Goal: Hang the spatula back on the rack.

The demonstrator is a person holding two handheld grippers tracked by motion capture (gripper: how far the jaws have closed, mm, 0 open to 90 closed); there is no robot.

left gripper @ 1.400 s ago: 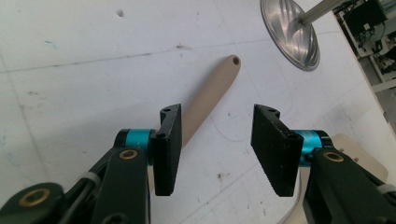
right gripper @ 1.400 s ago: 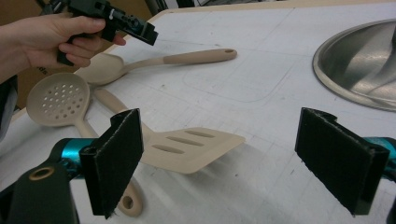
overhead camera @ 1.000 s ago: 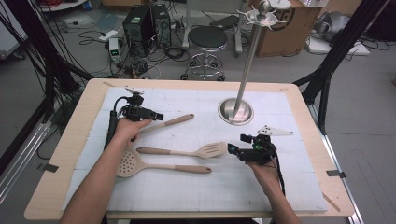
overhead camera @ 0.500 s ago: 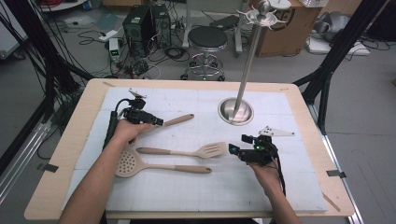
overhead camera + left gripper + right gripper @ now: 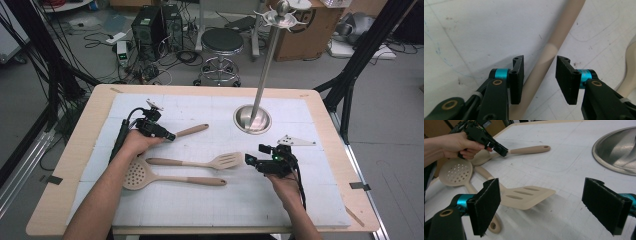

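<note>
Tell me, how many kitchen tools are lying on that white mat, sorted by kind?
Slotted spatula: 1
Round skimmer with holes: 1
Utensil with its handle between the left gripper's jaws, head hidden: 1
Total: 3

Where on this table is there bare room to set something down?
The near strip of the white mat, below the skimmer and between both forearms, is bare, as is the far left corner. It is crowded mid-table: skimmer, slotted turner and a third utensil, with the stand's base beside them.

The left claw (image 5: 539, 75) narrowed its jaws around the beige spoon handle (image 5: 554, 42), which lay between them, with the pads not yet pressing it.
</note>
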